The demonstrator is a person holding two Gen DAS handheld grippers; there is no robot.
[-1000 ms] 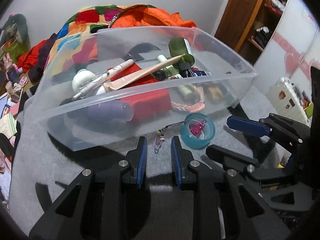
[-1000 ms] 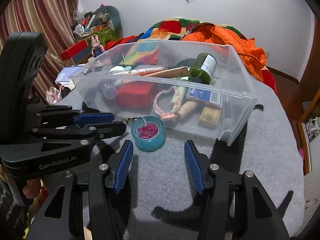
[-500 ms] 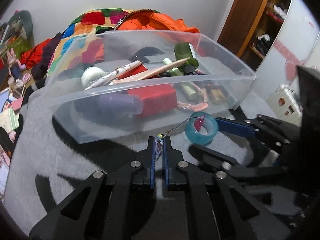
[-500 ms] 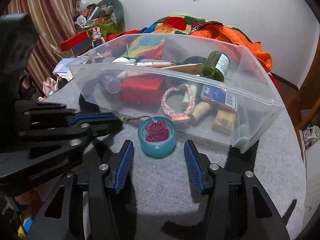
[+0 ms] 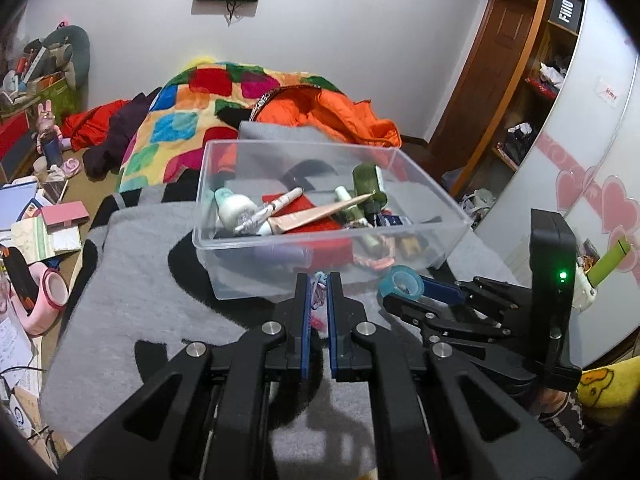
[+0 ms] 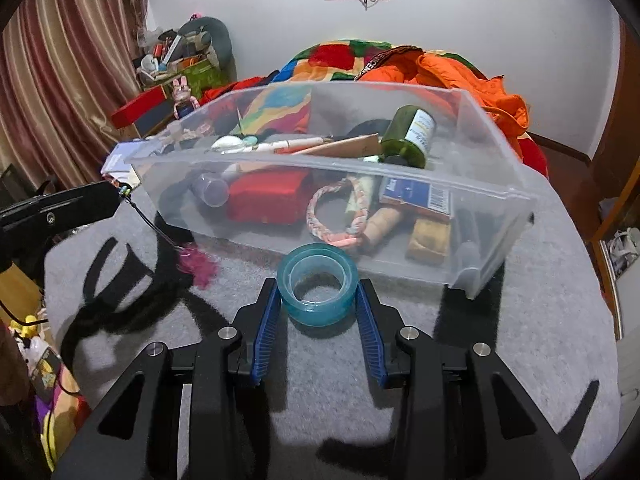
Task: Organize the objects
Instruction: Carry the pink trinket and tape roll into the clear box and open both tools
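A clear plastic bin point(image 5: 224, 240) point(image 6: 492, 184) with several toiletries and a red box stands on the grey cloth. My left gripper point(image 5: 318, 284) is shut on a beaded cord charm point(image 5: 319, 280) and holds it up in front of the bin. The cord hangs down to a pink tassel point(image 6: 196, 266) that touches the cloth. My right gripper point(image 6: 318, 300) has its blue pads on both sides of a teal tape roll point(image 6: 318, 294) point(image 5: 401, 282) that rests on the cloth before the bin.
The grey cloth point(image 6: 540, 320) covers a round table. A bed with a colourful quilt point(image 5: 180, 128) and an orange jacket point(image 5: 340, 114) lies behind. Papers and a pink roll point(image 5: 44, 292) clutter the left. A wooden wardrobe point(image 5: 504, 92) stands at the right.
My left gripper has shut on the charm's cord and lifted it up and back, pulling the pink tassel out of the tape roll. My right gripper has moved forward and closed around the tape roll.
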